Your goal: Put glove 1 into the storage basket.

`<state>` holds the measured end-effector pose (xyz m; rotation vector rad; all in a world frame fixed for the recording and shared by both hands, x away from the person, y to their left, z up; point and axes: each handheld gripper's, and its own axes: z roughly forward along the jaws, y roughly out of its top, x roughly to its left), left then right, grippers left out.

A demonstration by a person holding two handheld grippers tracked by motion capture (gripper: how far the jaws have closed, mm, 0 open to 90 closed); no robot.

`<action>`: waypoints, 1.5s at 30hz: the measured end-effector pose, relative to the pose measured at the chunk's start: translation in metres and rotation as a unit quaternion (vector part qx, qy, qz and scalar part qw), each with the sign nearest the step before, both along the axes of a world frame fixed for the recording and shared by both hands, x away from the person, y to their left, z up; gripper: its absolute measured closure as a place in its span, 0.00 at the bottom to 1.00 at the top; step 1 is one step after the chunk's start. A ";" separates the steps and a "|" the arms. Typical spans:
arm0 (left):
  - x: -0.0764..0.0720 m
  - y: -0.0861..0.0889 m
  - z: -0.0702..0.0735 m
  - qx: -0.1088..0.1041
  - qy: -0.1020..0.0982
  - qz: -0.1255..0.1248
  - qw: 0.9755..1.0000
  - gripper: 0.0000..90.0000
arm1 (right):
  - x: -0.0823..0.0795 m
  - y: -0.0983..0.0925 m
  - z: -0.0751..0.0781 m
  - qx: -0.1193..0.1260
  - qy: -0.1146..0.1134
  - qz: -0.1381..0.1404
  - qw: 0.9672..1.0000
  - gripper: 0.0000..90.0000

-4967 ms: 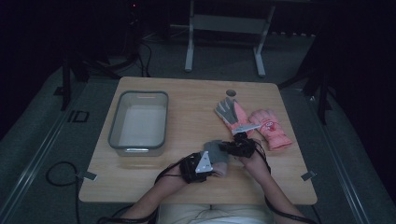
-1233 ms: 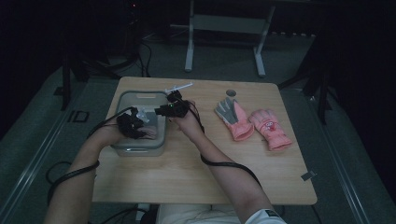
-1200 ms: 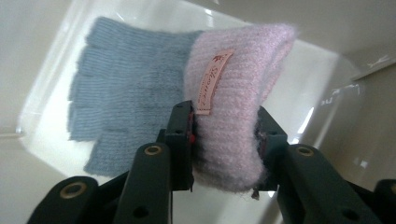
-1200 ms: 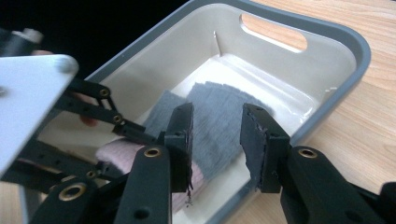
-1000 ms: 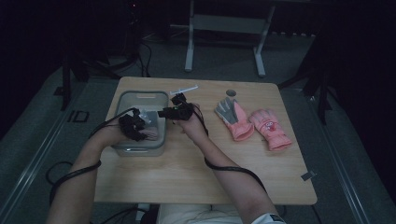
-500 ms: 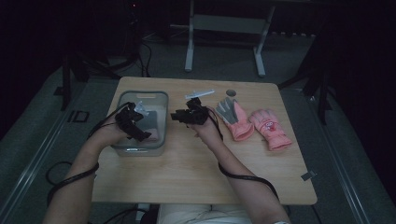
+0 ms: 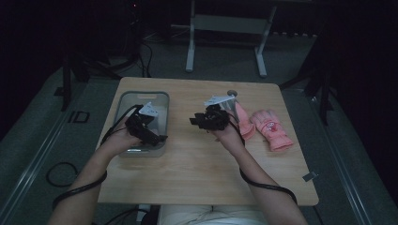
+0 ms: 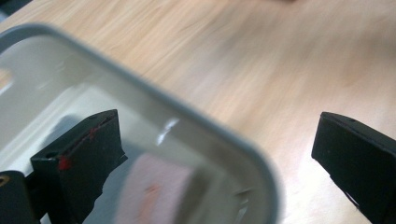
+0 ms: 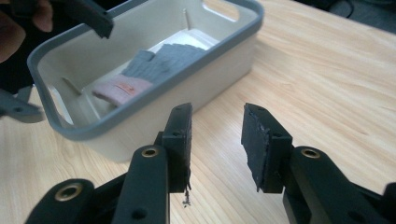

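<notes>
Item: grey knitted glove with pink cuff (image 9: 140, 77), lying in grey-rimmed plastic tub (image 9: 154, 91) beneath my left claw (image 8: 219, 154), just opened, released. Right claw (image 9: 217, 140): parted, empty, beside tub over wooden bench (image 9: 327, 84).

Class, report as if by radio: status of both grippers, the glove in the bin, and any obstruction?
Left gripper wide open, just released, above grey-rimmed plastic bin. Right gripper part open, empty, over wooden table. Grey-and-pink knit glove lies inside bin. Nothing blocking.
</notes>
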<state>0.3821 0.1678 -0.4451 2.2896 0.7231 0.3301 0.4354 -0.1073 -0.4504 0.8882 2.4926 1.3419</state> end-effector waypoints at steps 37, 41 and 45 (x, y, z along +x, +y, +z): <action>-0.082 -0.100 -0.098 -0.007 -0.033 0.046 0.998 0.01 | 0.003 -0.132 -0.026 -0.011 -0.033 -0.120 0.992 0.73; -0.082 -0.103 -0.102 -0.009 -0.019 0.036 0.999 0.01 | 0.017 -0.134 -0.034 -0.025 -0.028 -0.141 0.989 0.80; -0.083 -0.103 -0.103 -0.004 -0.012 0.033 0.999 0.01 | 0.031 -0.135 -0.039 -0.047 -0.022 -0.153 0.987 0.83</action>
